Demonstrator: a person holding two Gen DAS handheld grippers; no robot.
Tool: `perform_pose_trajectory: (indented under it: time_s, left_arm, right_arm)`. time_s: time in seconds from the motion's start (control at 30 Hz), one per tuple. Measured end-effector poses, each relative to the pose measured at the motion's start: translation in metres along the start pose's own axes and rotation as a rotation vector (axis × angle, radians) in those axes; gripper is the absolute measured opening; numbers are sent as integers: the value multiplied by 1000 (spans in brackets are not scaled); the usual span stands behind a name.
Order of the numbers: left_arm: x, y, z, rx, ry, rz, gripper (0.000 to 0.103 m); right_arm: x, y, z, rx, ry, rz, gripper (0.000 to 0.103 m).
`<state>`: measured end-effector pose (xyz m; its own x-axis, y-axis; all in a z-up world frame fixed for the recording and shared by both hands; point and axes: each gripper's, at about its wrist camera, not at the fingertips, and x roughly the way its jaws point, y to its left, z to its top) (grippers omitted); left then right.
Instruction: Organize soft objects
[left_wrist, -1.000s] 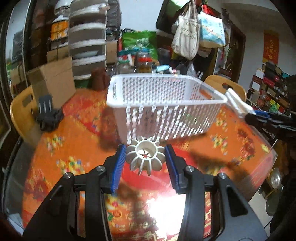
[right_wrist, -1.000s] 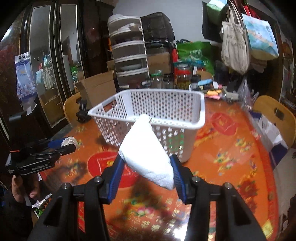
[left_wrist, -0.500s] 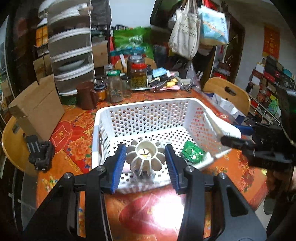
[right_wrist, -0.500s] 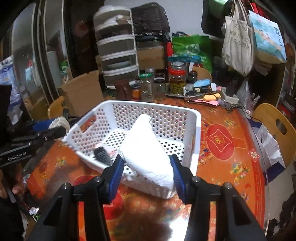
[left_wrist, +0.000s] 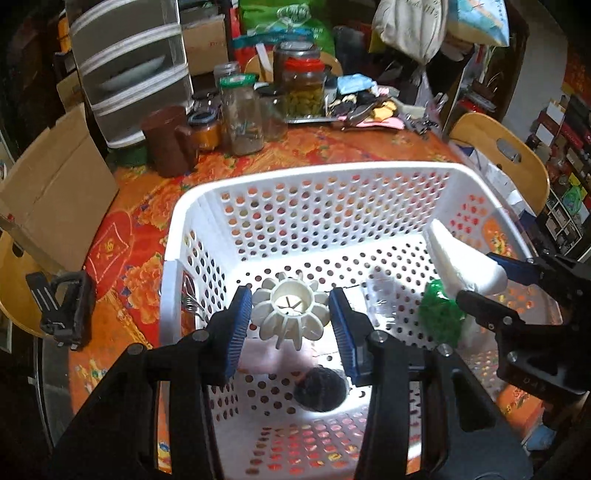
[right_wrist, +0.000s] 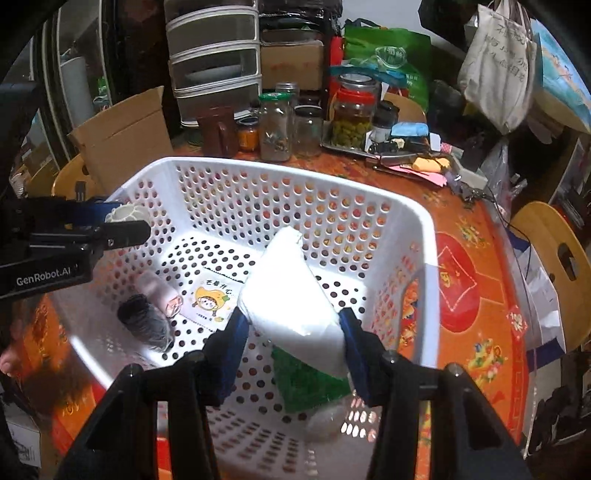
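My left gripper (left_wrist: 290, 320) is shut on a cream ribbed round object (left_wrist: 290, 314) and holds it above the inside of the white perforated basket (left_wrist: 303, 177). My right gripper (right_wrist: 291, 332) is shut on a folded white cloth (right_wrist: 291, 291), also over the basket (right_wrist: 424, 236); it shows at the right of the left wrist view (left_wrist: 461, 266). On the basket floor lie a green scrubber (right_wrist: 310, 380), a dark fuzzy roll (right_wrist: 142, 321), a pink item (right_wrist: 157, 291) and a cartoon-printed packet (right_wrist: 212, 299).
The basket stands on a round table with a red-orange patterned cloth (left_wrist: 140, 206). Behind it are glass jars (left_wrist: 240, 114), a brown mug (left_wrist: 166, 140), a cardboard box (left_wrist: 55, 184) and plastic drawers (left_wrist: 129, 62). A black clamp (left_wrist: 62, 310) lies at left. Wooden chairs (left_wrist: 498, 155) surround the table.
Both grippers have risen and moved forward over the basket's rim, so I look down into it; each still holds its object.
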<state>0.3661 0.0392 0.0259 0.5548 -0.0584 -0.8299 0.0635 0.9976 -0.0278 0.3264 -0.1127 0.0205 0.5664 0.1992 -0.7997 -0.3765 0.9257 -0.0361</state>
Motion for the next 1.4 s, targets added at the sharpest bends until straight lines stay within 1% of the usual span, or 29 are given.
perform_pose_trajectory:
  time_s: [0.23,0.4,0.47,0.5,0.53,0.57,0.7,0.8,0.83,0.9,1.0,1.07,1.13,1.23,1.4]
  left_arm:
    - [22,4,-5,1,30,-2,41]
    - [22,2,-6,7,15,-9,42]
    - [20,2,-6,4,5,-12,50]
    - [18,3,-6,2,-1,-11,58]
    - [16,2,-7,1,-9,-10,66]
    - [15,2,-7,1,-14,-10,68]
    - [8,2,-9,-1,-31,-16,71]
    - [2,0,-11,9,-45,-18,75]
    - [0,-1,-11,12,-50,-16,78]
    - [-5,-3,-12,16,-61,-19,82]
    - [-15,-3,-14,16,-86,-20,90]
    - [-24,-1,-15,3,-110,-18,95]
    - [-32,0,-18,-7,-130,-15,102]
    - [-46,3,-23,-27,-165,-15,103]
    - [-68,5,-36,-37,-200,-15,103]
  right_arm:
    - [13,-3,6,13,10,-32,50]
    - [14,-1,7,9,6,-45,50]
    - [15,0,6,1,6,-60,51]
    - [15,1,5,-1,4,-71,51]
    - [15,1,5,-2,1,-72,52]
    - [15,1,4,-1,-1,-72,53]
    - [12,3,2,-8,-8,-67,63]
    - [9,4,2,-13,-14,-61,67]
    - [7,4,1,-12,-18,-53,74]
    - [3,4,0,-8,-30,-49,85]
    - [-3,4,-1,-4,-44,-40,86]
    - [-7,3,-2,-2,-54,-37,91]
    - [-12,3,-4,0,-65,-29,99]
    - [-20,2,-7,2,-82,-26,100]
    - [-31,2,-12,13,-108,-16,103]
